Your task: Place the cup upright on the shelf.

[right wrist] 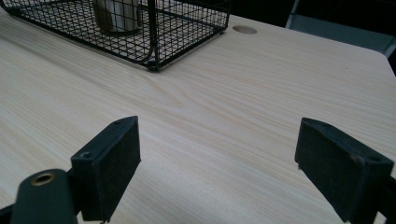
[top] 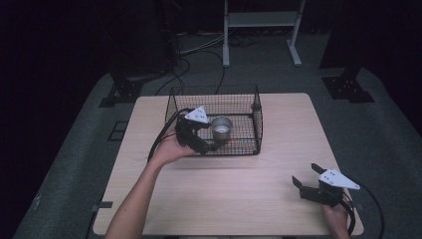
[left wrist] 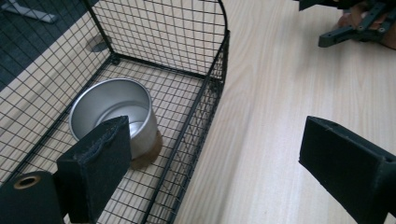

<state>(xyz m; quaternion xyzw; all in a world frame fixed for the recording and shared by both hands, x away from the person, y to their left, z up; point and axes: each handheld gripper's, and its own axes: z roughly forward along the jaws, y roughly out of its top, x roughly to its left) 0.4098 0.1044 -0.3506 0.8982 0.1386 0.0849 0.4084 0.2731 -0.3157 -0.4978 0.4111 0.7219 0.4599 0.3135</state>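
Light wooden rectangular table point(top: 278, 149), bearing all items. Black wire-mesh basket point(top: 257, 117), open-topped, standing on the far middle of the table. Round silver metal tin point(top: 221, 127), open mouth up, upright on the basket's mesh floor toward its near wall; in the left gripper view the tin point(left wrist: 114, 109) stands inside the mesh, just beyond one jaw. Left gripper point(top: 203, 145), held in a hand at the basket's near-left corner, jaws spread wide and holding nothing; one jaw reaches over the basket floor beside the tin, the other lies outside the near wall. Right gripper point(top: 307, 180), well apart from the basket near the table's near-right corner, jaws wide open over bare wood, empty.
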